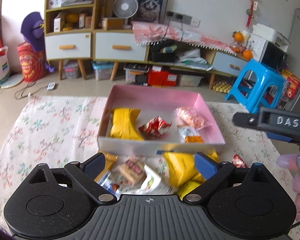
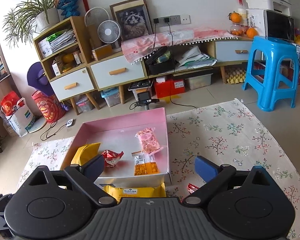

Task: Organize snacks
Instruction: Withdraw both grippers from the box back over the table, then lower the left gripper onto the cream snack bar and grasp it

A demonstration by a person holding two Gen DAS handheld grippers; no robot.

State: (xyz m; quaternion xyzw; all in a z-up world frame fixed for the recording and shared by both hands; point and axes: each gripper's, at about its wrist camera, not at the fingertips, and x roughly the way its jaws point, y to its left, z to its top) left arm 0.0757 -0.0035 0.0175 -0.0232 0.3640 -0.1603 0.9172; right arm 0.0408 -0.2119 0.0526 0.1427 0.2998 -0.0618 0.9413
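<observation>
Loose snacks sit right under my left gripper [image 1: 150, 163] — a clear-wrapped biscuit pack [image 1: 132, 170] between the spread fingers, a yellow pouch [image 1: 180, 168] touching the right-hand pad at about 3 o'clock. Left fingers stand wide apart, nothing clamped.

Pink box [image 1: 210, 108] lies at 12 o'clock from those fingers, just beyond the pile, its near wall almost touching the loose packs. Already inside: a yellow packet [image 1: 125, 125] at its 9 o'clock side, a red wrapper [image 1: 156, 127] in the middle, a pink-orange bar [image 1: 190, 117] and an orange sachet [image 1: 191, 135] toward 3 o'clock.

Right gripper [image 2: 149, 165] also stands wide open and empty. From its view the box sits at 11 to 12 o'clock, a yellow pack [image 2: 134, 192] tucked under the gripper body at 6 o'clock, a small red wrapper [image 2: 192, 188] on the floral cloth [image 2: 230, 140] at 4 o'clock.

My read — the left hand is nearer the pile. The yellow pouch's long axis looks to run roughly from 11 to 5 o'clock, so the fingers would close across its narrow width, then carry it straight ahead over the near wall.
</observation>
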